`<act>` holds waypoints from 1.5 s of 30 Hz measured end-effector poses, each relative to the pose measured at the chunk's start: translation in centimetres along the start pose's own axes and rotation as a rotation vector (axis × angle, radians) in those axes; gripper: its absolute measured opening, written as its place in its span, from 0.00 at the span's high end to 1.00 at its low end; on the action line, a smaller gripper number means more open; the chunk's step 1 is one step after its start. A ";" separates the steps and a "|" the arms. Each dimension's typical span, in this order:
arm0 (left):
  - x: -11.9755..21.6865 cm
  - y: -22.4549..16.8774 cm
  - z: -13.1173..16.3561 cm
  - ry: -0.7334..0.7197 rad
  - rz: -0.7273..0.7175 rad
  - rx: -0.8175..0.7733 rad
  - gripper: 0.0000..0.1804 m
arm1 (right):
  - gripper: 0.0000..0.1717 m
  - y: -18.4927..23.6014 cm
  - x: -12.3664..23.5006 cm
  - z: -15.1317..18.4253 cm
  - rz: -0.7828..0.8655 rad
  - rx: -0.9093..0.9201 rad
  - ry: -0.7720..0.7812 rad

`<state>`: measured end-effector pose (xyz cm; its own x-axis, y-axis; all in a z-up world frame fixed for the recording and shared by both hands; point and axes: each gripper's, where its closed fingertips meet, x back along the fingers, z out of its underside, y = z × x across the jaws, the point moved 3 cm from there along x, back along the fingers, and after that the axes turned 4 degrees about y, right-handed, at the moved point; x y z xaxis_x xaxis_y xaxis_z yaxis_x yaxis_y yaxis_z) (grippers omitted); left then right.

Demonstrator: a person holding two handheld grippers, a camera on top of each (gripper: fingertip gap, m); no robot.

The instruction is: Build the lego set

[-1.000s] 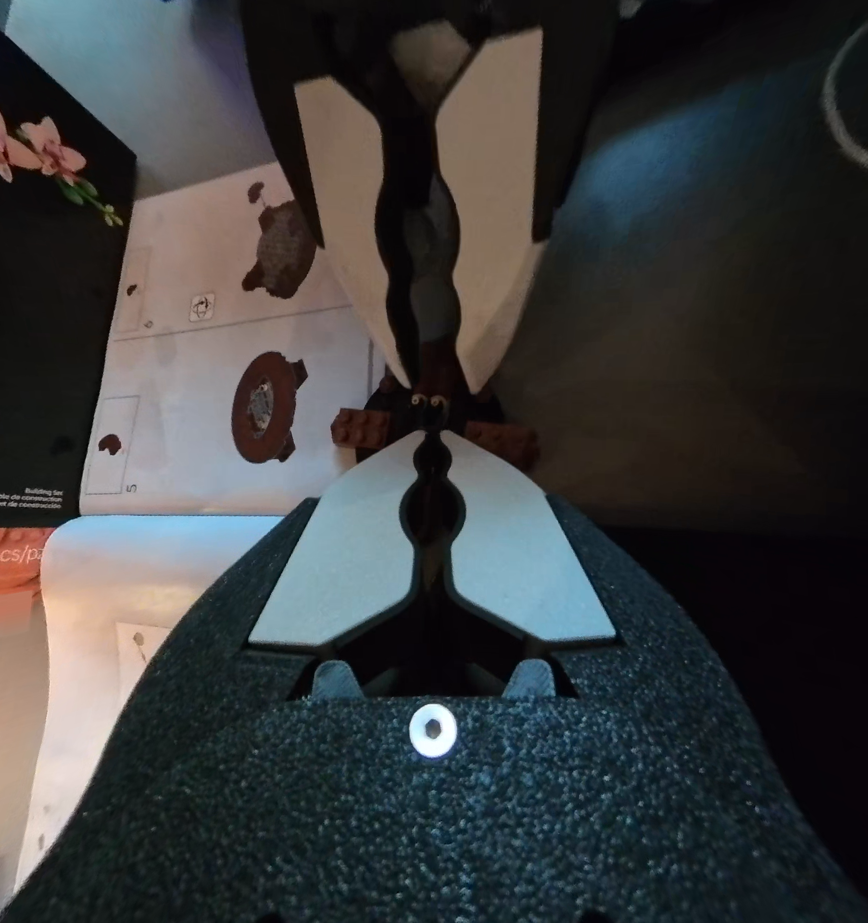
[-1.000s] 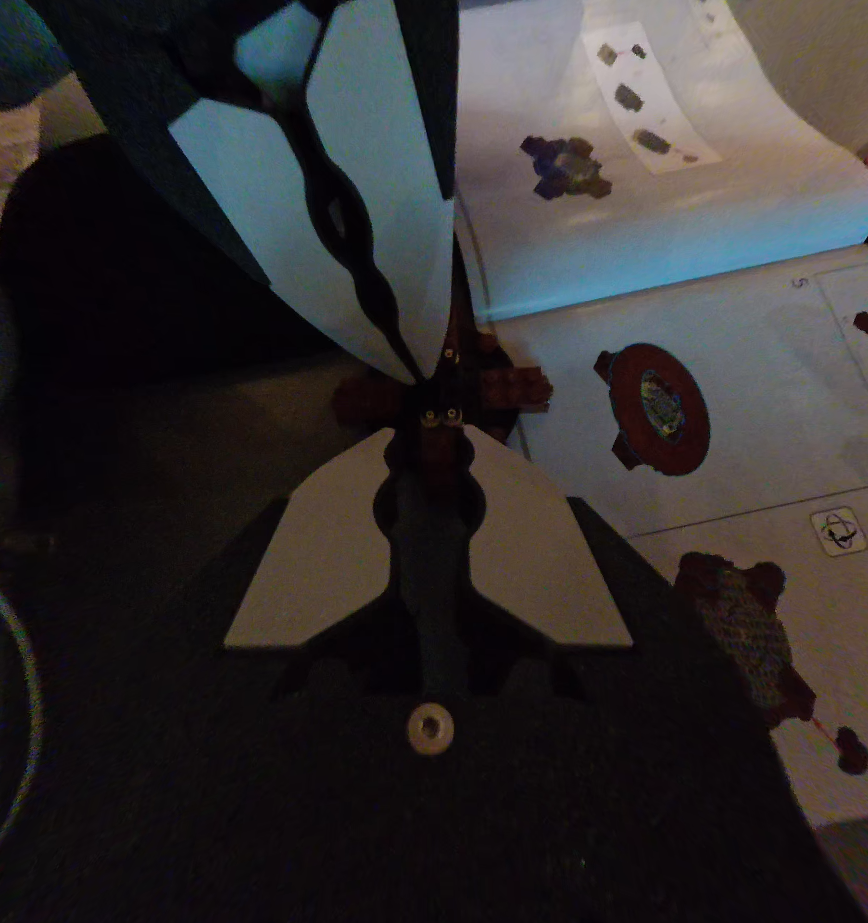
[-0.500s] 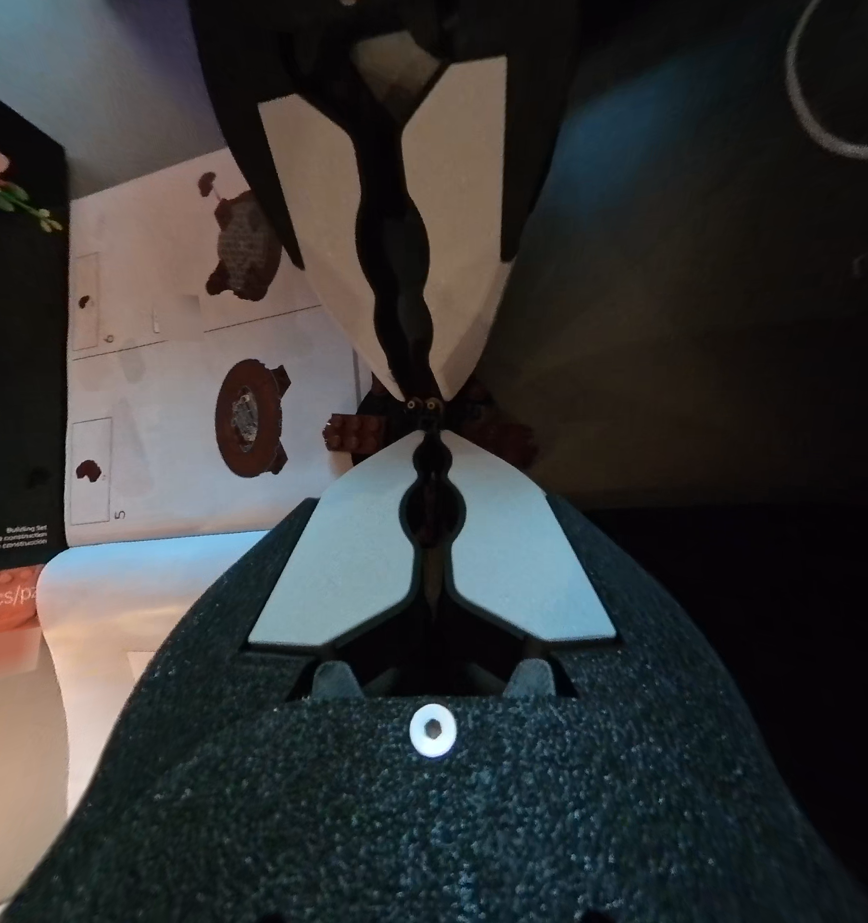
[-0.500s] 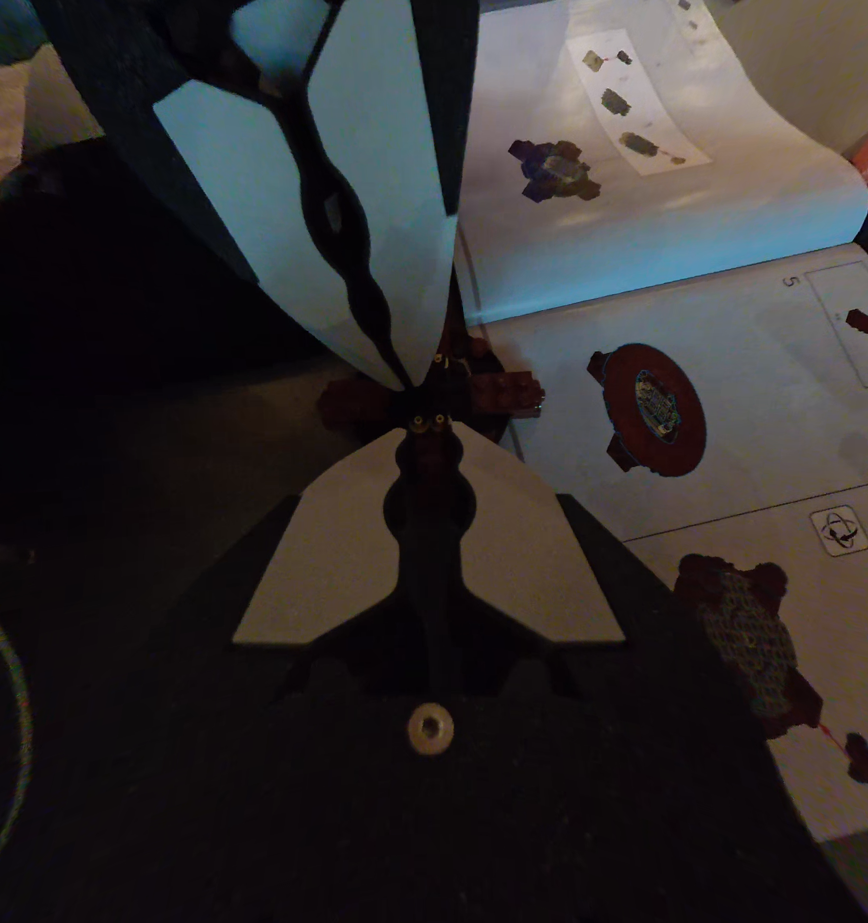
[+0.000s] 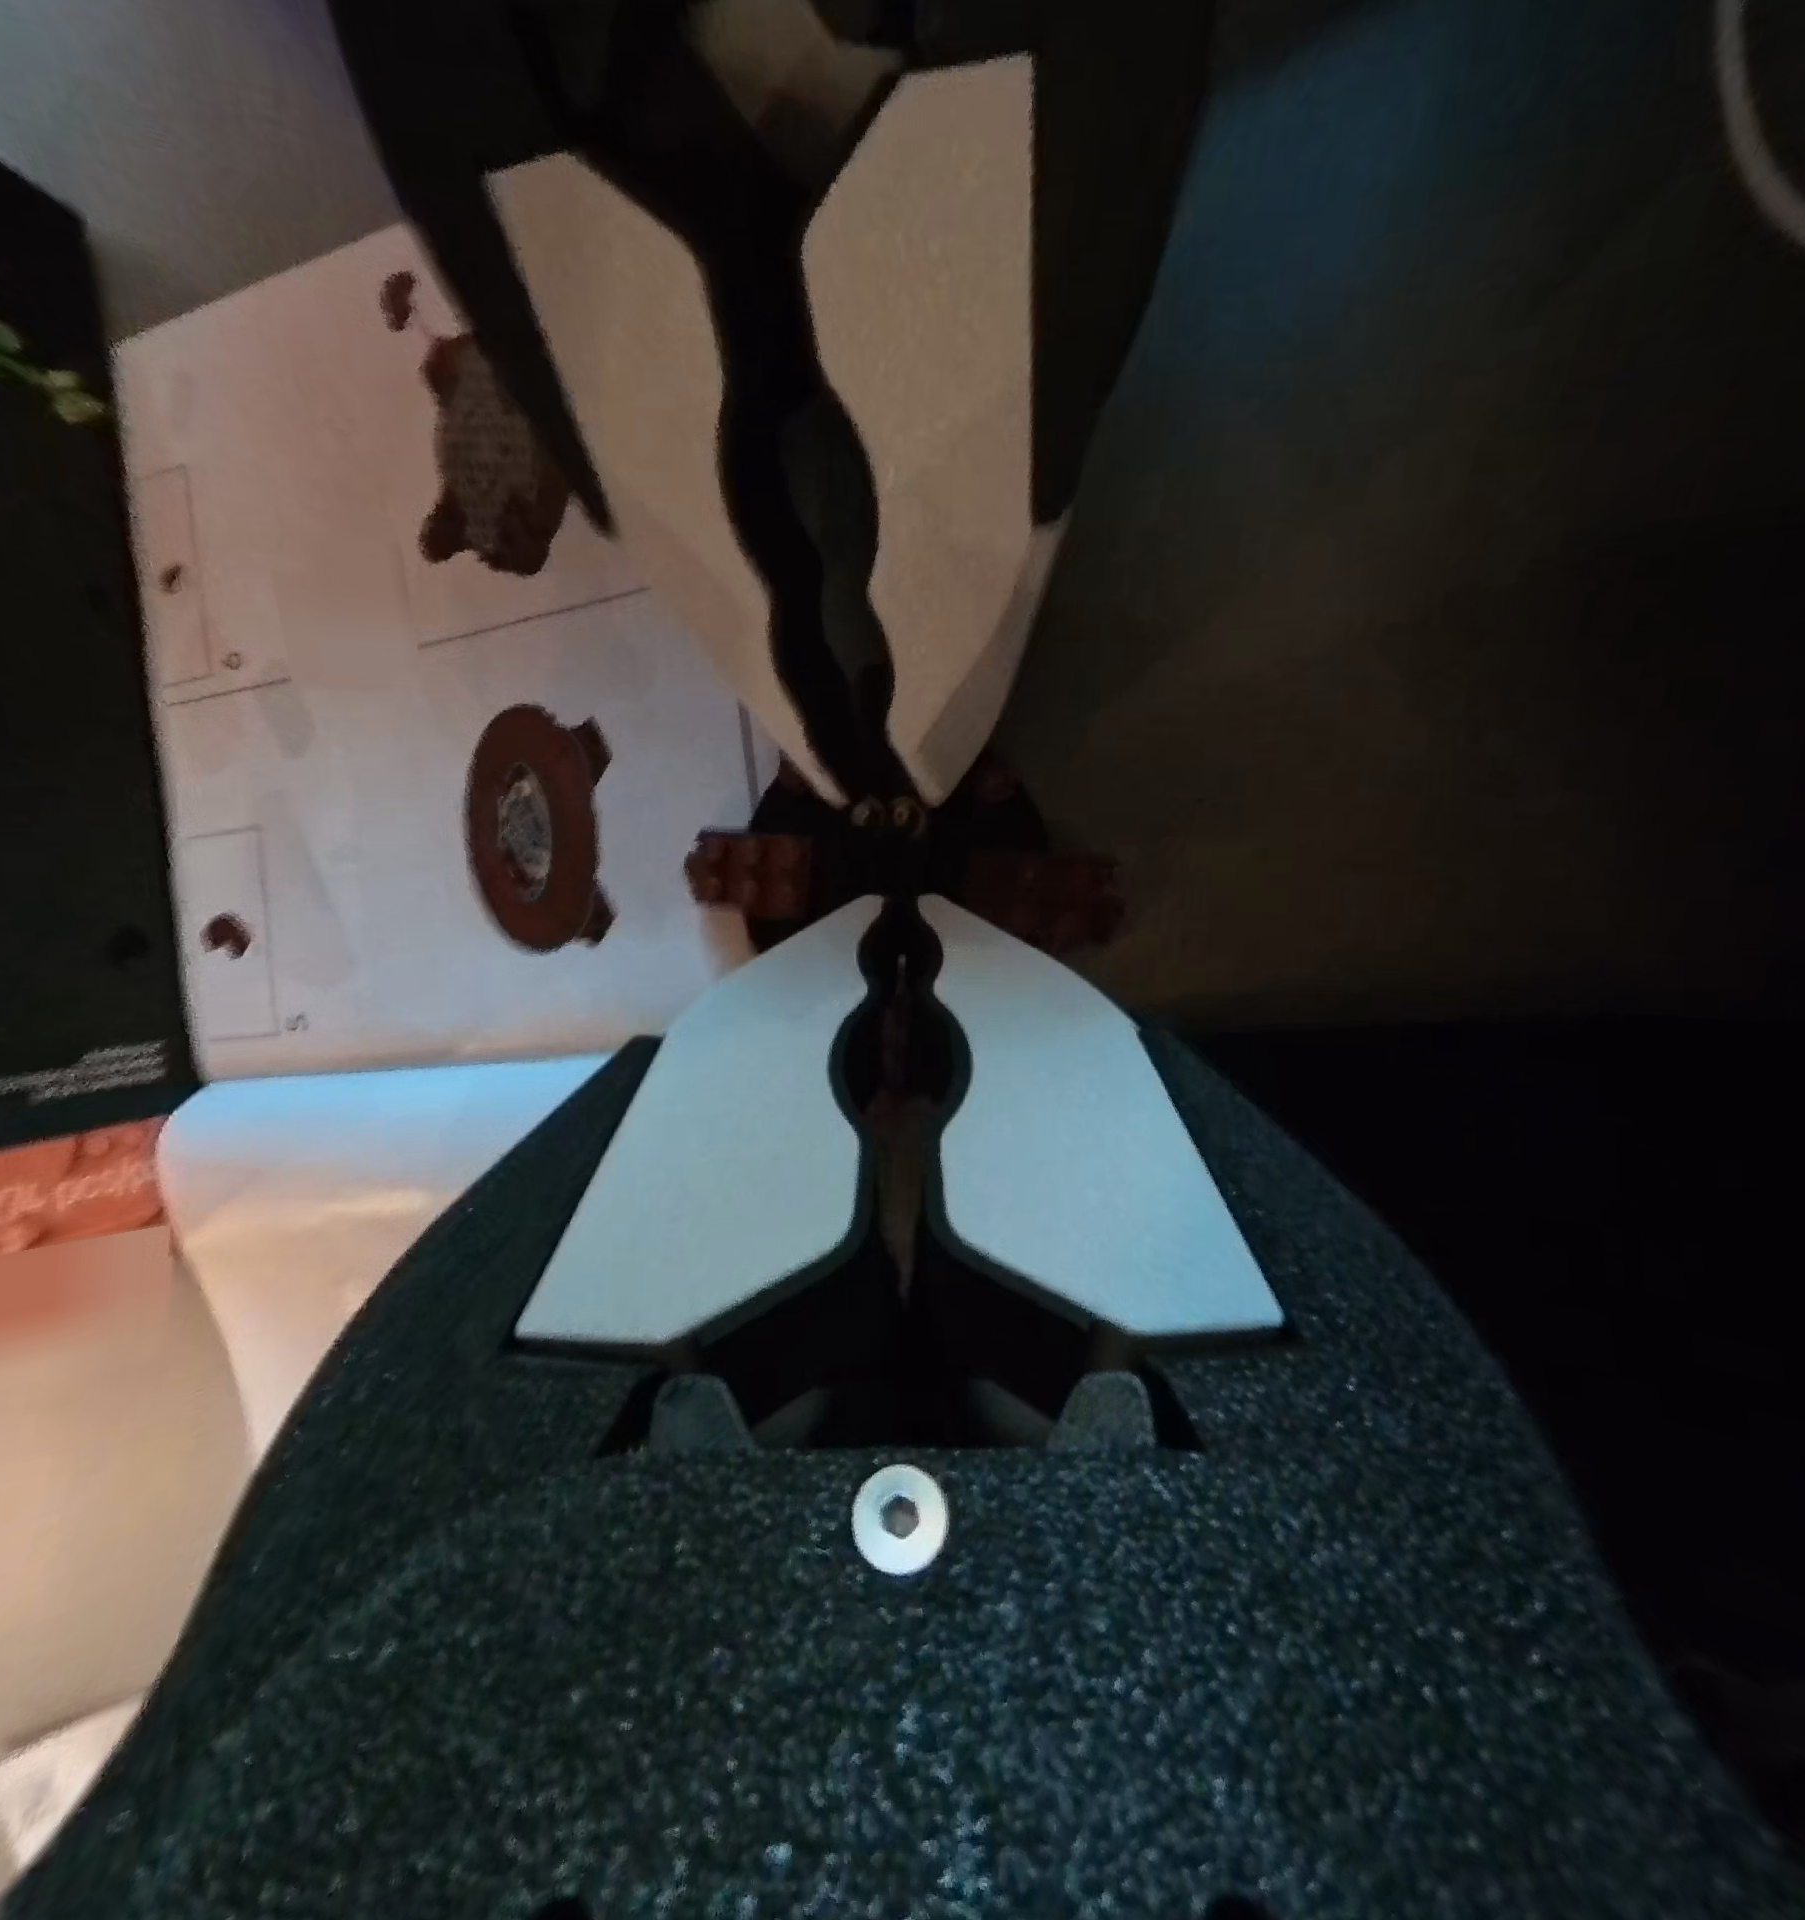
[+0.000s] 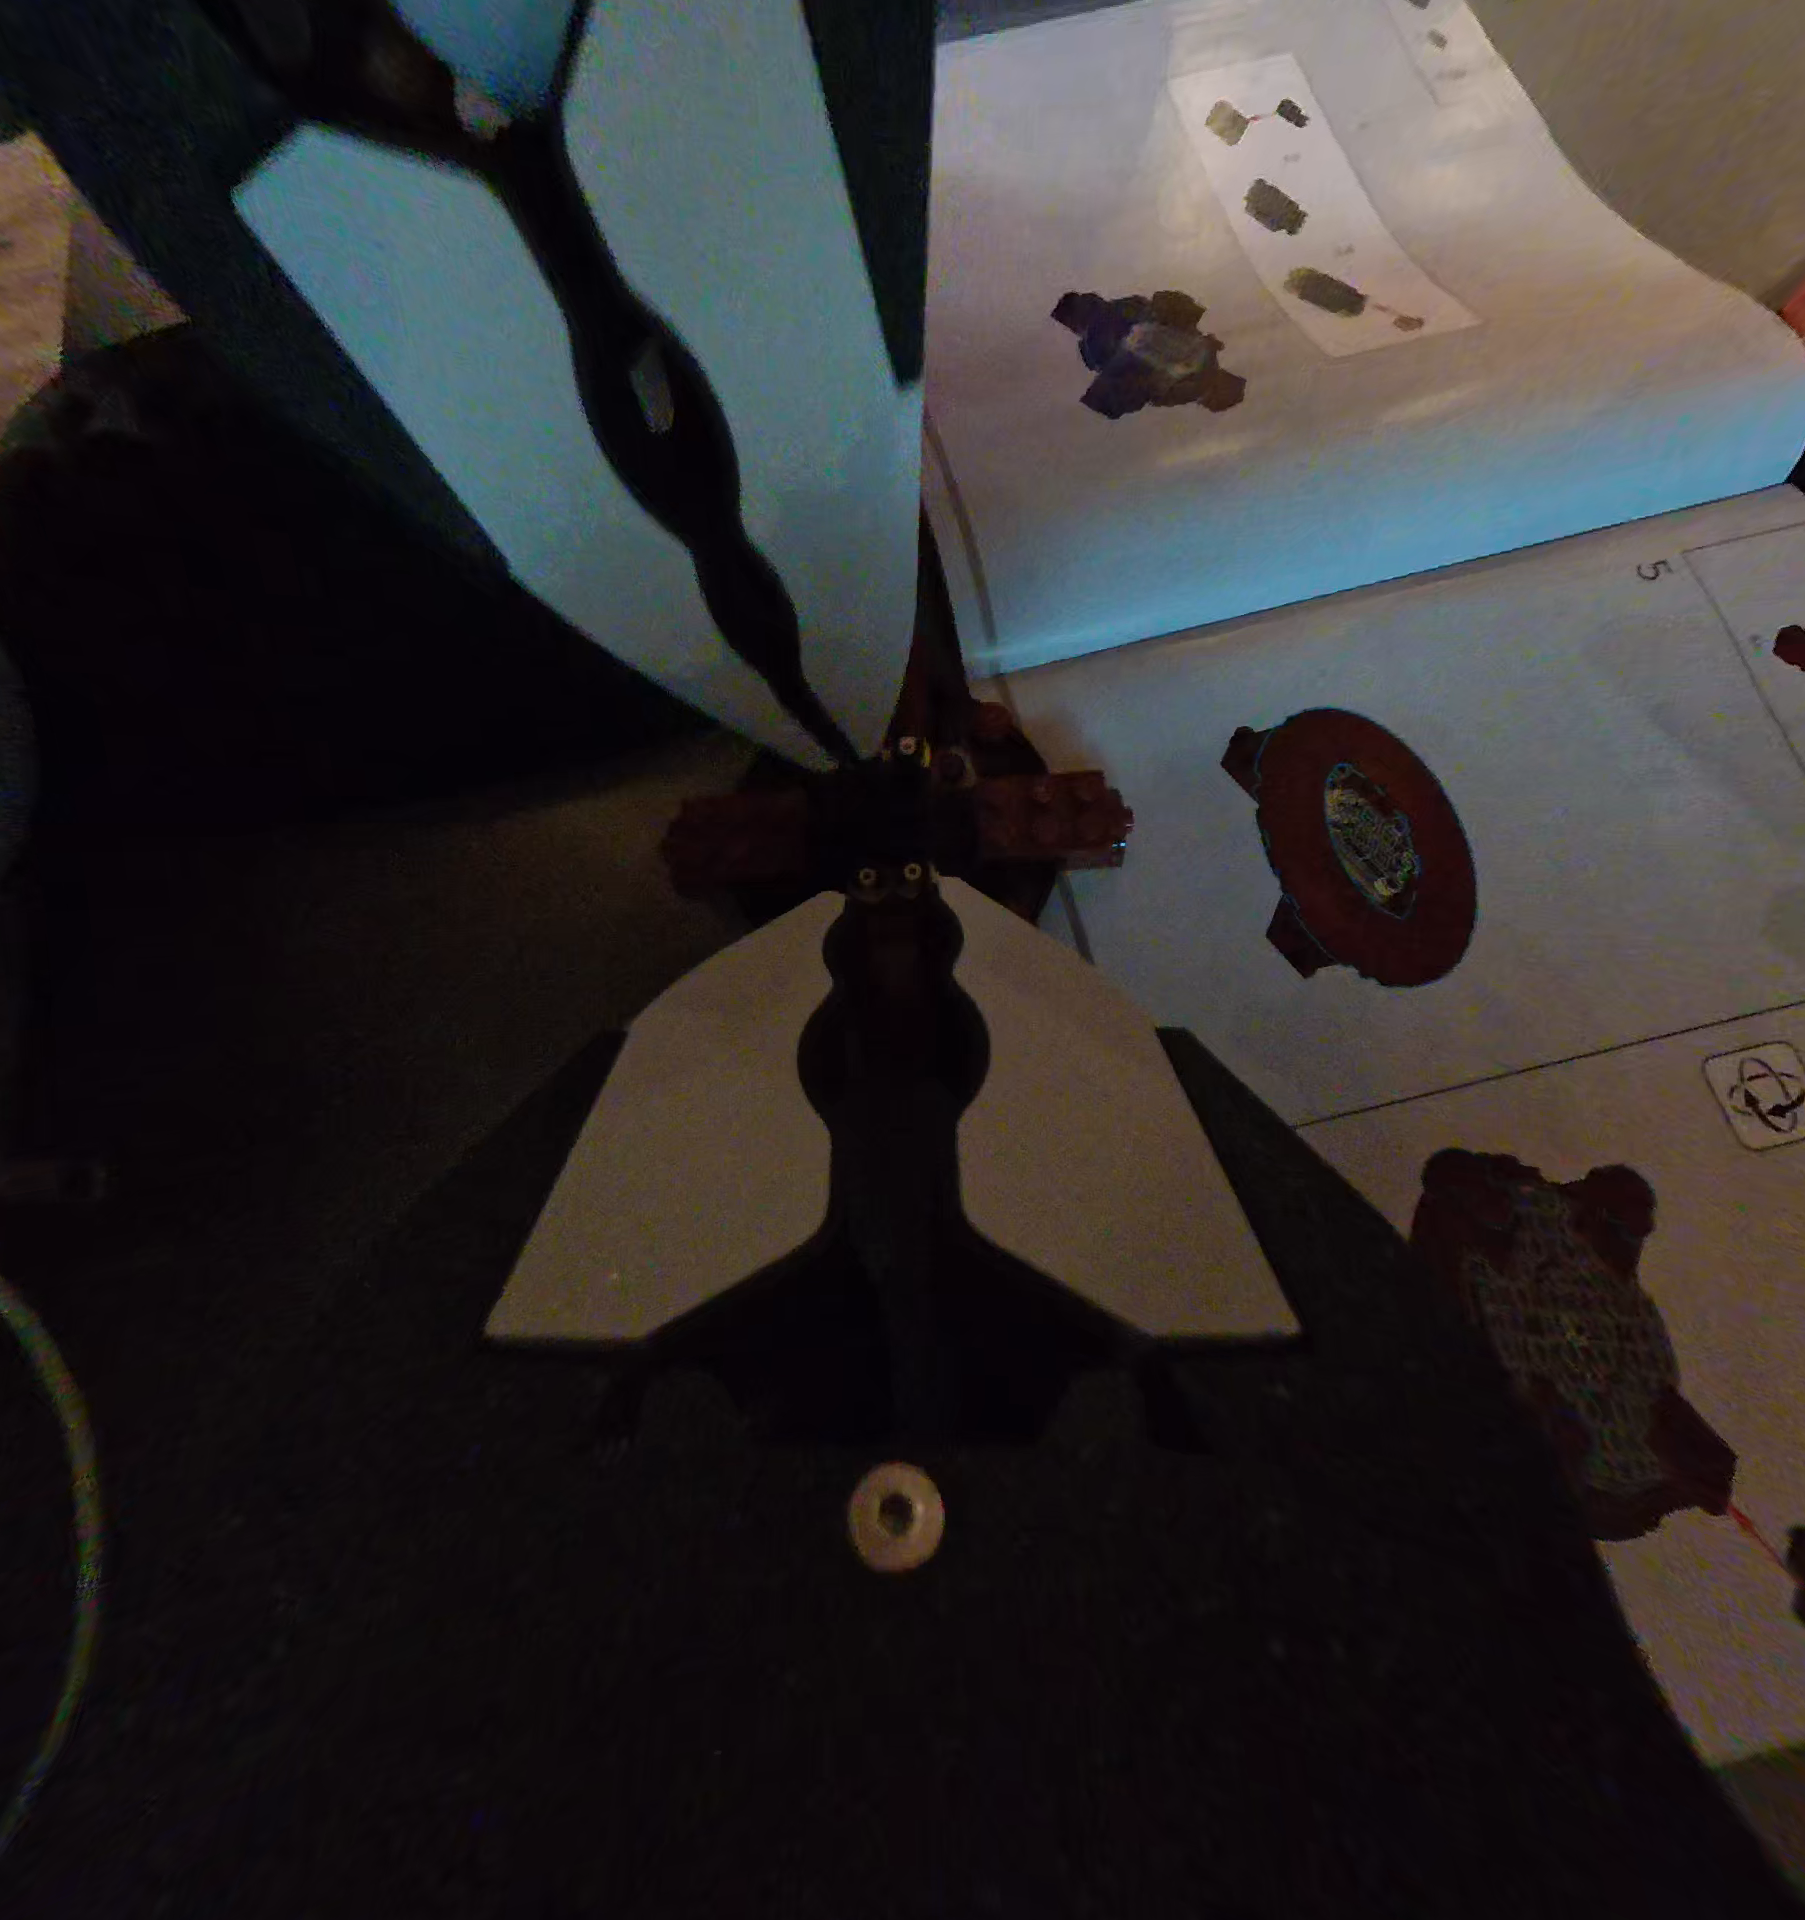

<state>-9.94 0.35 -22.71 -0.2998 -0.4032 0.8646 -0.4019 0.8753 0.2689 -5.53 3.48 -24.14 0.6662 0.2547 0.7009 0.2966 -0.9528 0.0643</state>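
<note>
Left hand-held gripper (image 5: 896, 902) pinched fully together at the brown brick assembly (image 5: 747, 871); right hand-held gripper (image 6: 885, 875) nearly closed, tips meeting the same assembly from the opposite side. Grip on it unclear. Beyond, open instruction booklet (image 6: 1500, 831) on dark worktop (image 6: 358, 935).

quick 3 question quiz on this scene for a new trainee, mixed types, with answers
1. True or false: the booklet is closed.
2. What colour is the brick build? A brown, B yellow, C blue.
3. In the left wrist view, on which side of the left gripper does the booklet lie?

Key: 1 false, it lies open with one page curled up; 2 A; 3 left.
</note>
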 end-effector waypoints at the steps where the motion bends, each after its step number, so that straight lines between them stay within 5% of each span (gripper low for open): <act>1: 0.5 0.2 0.0 -0.030 -0.013 0.020 1.00 | 0.95 0.0 0.0 0.0 0.002 -0.001 -0.002; 17: -1.0 0.1 -0.8 -0.175 0.073 0.229 1.00 | 0.95 -0.1 0.0 -0.1 -0.021 0.020 0.022; 24: 3.4 1.5 0.6 -0.373 -0.116 0.384 1.00 | 0.97 0.0 1.5 -1.7 -0.038 0.043 -0.049; 31: 0.8 0.5 1.1 -0.246 -0.132 0.291 1.00 | 1.00 0.3 0.6 -1.5 -0.022 0.085 0.095; 45: 0.1 0.2 0.9 -0.281 -0.058 0.236 1.00 | 1.00 0.2 -0.5 -1.8 0.035 0.113 0.244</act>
<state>-10.83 0.27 -22.94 -0.4836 -0.5368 0.6914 -0.6041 0.7763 0.1801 -7.04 2.92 -23.18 0.4965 0.1616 0.8529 0.3604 -0.9322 -0.0331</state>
